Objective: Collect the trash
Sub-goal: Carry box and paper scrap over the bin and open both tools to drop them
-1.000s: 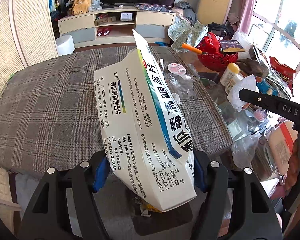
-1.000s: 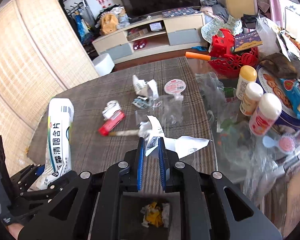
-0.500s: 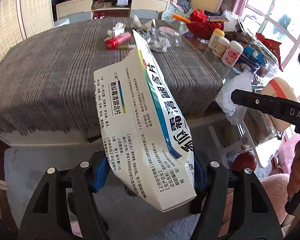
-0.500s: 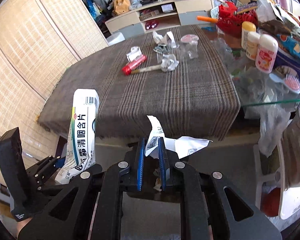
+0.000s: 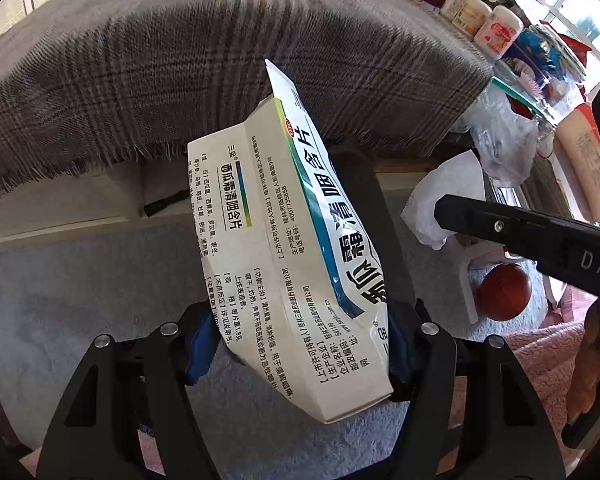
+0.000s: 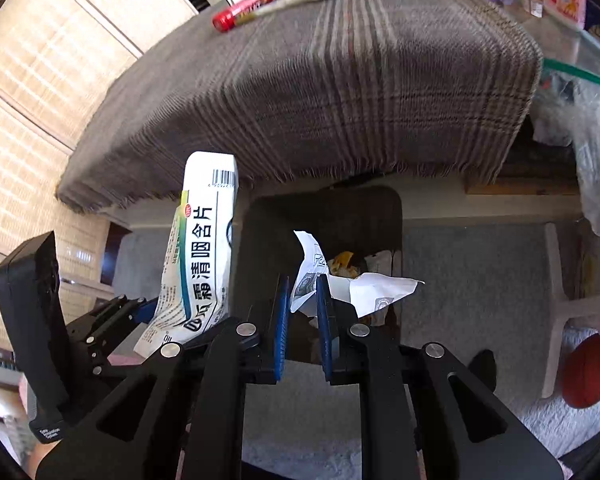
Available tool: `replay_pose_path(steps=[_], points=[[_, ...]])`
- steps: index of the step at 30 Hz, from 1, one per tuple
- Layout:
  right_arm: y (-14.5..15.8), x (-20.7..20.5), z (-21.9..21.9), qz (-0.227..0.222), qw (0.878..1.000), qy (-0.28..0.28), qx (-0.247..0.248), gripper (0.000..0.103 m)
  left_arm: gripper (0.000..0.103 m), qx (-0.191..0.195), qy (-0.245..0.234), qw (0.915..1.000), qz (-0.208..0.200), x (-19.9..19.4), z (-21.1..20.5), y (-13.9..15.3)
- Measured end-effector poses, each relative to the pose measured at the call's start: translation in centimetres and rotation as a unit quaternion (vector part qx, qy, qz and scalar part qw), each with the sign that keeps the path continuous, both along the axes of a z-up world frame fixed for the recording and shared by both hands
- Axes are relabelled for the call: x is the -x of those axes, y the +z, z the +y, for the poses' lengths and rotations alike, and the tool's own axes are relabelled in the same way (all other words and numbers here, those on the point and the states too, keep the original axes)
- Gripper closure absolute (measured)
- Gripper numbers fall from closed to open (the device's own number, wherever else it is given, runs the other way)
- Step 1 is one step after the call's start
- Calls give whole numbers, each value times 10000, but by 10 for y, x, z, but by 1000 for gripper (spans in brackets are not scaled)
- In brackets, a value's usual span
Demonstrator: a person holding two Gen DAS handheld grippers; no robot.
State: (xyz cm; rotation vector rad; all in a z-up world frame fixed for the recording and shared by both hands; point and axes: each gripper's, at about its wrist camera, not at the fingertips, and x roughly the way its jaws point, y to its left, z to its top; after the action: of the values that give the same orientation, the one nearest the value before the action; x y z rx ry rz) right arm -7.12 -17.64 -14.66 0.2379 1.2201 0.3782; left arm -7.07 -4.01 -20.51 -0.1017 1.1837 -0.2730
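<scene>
My left gripper (image 5: 300,344) is shut on a crushed white medicine box (image 5: 292,248) with blue and green print, held upright just above a dark waste bin (image 5: 384,216). The same box (image 6: 200,248) shows at the left in the right wrist view. There my right gripper (image 6: 303,320) is shut on a torn scrap of white paper (image 6: 364,288), which hangs over the open bin (image 6: 340,216). Yellow and white scraps (image 6: 344,264) lie inside the bin. The right gripper's black body crosses the left wrist view at the right.
The plaid tablecloth (image 6: 340,92) hangs over the table edge just behind the bin. A red tube (image 6: 244,10), a stick and crumpled wrappers lie on the table. Bottles (image 5: 496,32) and bags crowd its right end. An orange ball (image 6: 588,372) and a white stool leg stand on the grey carpet.
Both grippers have dropped from tabletop height to below the table edge, each keeping its load. The bin has come into full view under them.
</scene>
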Motion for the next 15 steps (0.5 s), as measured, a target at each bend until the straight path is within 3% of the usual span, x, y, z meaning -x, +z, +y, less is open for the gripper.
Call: replay_pose_path(steps=[5,15], points=[[-23,-13,2,103,9998,100,-151,88,39,106,-19,9997,218,-13,0,-28],[-52,-30,10,467,9984,62,-320,85,38,-165,-163,9993,285,-23,-10,-46]])
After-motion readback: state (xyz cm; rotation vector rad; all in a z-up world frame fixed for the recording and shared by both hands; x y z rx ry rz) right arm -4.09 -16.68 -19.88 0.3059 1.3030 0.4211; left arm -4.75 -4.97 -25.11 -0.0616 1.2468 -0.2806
